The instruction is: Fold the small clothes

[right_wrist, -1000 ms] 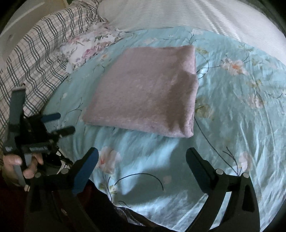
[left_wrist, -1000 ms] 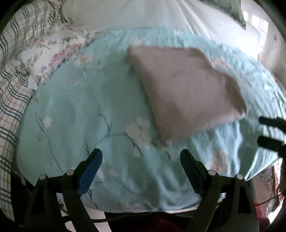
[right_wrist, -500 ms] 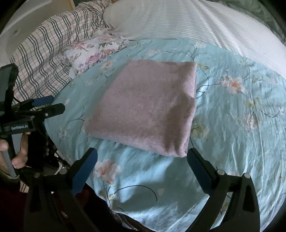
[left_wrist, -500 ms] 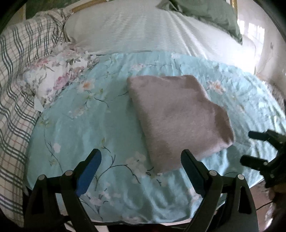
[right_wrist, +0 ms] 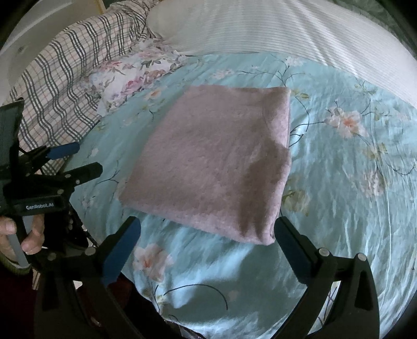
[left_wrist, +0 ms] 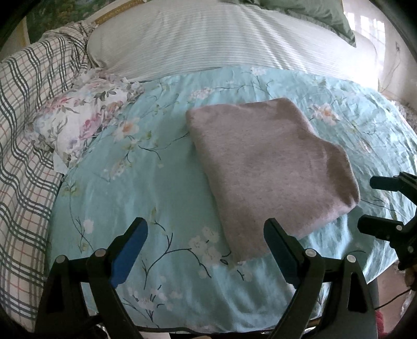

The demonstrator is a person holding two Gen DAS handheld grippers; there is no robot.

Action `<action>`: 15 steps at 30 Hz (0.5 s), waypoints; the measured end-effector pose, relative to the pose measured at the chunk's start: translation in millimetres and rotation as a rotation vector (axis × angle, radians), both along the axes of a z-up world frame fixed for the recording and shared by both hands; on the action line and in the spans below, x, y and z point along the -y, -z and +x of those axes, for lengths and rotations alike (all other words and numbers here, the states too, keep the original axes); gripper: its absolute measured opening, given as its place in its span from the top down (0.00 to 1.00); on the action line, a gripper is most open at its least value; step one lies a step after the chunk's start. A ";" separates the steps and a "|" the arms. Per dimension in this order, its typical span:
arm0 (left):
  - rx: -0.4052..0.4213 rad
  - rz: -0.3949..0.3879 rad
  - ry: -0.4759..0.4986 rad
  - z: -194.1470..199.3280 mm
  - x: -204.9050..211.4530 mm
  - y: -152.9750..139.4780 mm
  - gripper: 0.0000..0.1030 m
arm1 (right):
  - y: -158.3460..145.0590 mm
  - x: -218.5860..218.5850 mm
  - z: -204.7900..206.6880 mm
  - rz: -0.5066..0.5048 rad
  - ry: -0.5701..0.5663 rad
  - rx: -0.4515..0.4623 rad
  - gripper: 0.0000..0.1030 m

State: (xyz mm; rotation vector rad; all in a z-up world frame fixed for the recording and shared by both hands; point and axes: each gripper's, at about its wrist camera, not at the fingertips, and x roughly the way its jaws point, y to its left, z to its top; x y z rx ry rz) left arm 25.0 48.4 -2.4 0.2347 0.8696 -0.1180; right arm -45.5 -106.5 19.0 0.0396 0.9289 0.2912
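Observation:
A folded mauve garment point(left_wrist: 268, 164) lies flat on a light blue floral sheet point(left_wrist: 146, 182); it also shows in the right wrist view point(right_wrist: 216, 161). My left gripper point(left_wrist: 206, 234) is open and empty, above the sheet's near edge, left of the garment's near corner. My right gripper point(right_wrist: 208, 229) is open and empty, just short of the garment's near edge. The right gripper shows at the right edge of the left wrist view point(left_wrist: 383, 206), and the left gripper shows at the left of the right wrist view point(right_wrist: 78, 159).
A small floral cloth point(left_wrist: 83, 125) lies left of the garment. A plaid blanket point(left_wrist: 23, 135) covers the left side. A white striped cover point(left_wrist: 221, 39) lies behind, with a green pillow point(left_wrist: 312, 15) at the far back. The sheet's near edge drops off below the grippers.
Both grippers have drawn back and risen from the garment, so more of the bed shows. The garment lies unchanged. Both stay open.

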 end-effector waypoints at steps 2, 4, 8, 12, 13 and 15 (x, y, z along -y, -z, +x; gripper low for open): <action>-0.001 0.000 0.000 2.3 0.1 0.7 0.11 | 0.5 -0.3 3.1 -0.004 0.000 -0.003 0.01; -0.002 -0.003 0.002 4.5 0.0 1.3 0.11 | 1.0 -0.9 5.3 -0.006 0.000 -0.004 0.01; -0.003 0.005 0.004 7.1 2.0 3.3 0.11 | 2.5 -1.6 9.7 -0.019 0.000 -0.012 0.01; -0.011 0.007 0.002 13.4 1.7 5.5 0.11 | 2.5 -0.5 16.1 -0.035 -0.002 -0.017 0.01; -0.013 0.004 -0.001 13.4 2.3 5.2 0.11 | 1.9 -0.7 17.4 -0.037 -0.002 -0.016 0.01; -0.016 0.000 -0.004 15.4 1.9 5.0 0.11 | -0.4 -0.8 20.3 -0.043 -0.001 -0.012 0.01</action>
